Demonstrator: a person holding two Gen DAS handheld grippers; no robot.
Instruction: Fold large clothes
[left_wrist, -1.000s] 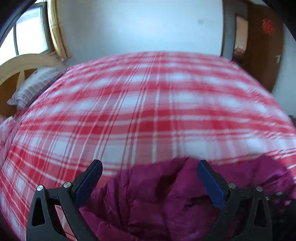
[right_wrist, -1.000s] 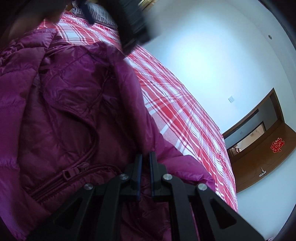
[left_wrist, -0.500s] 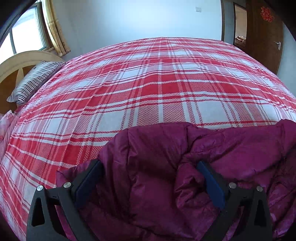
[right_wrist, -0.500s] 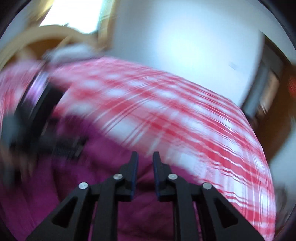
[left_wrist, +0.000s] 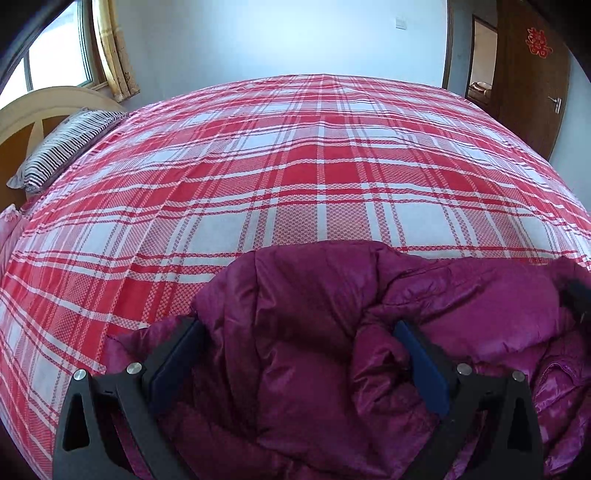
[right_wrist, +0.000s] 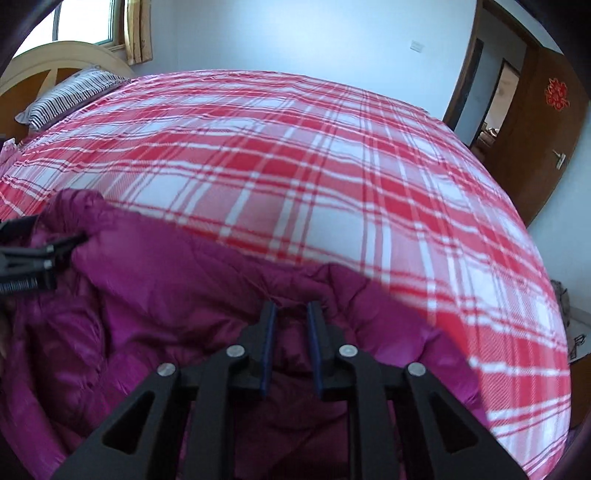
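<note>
You're at the laying-out step: the purple down jacket (left_wrist: 369, 332) lies bunched at the near edge of the bed (left_wrist: 295, 177), on the red plaid sheet, not yet flattened. Your left hand-held gripper (left_wrist: 299, 354) is spread wide, with a puffy fold bulging between its jaws but not pinched. Your right hand-held gripper (right_wrist: 290, 332) is nearly closed, and it looks clenched on a thin ridge of jacket fabric. Next, I'd judge, you need to clamp the left and pull both apart to spread it flat
</note>
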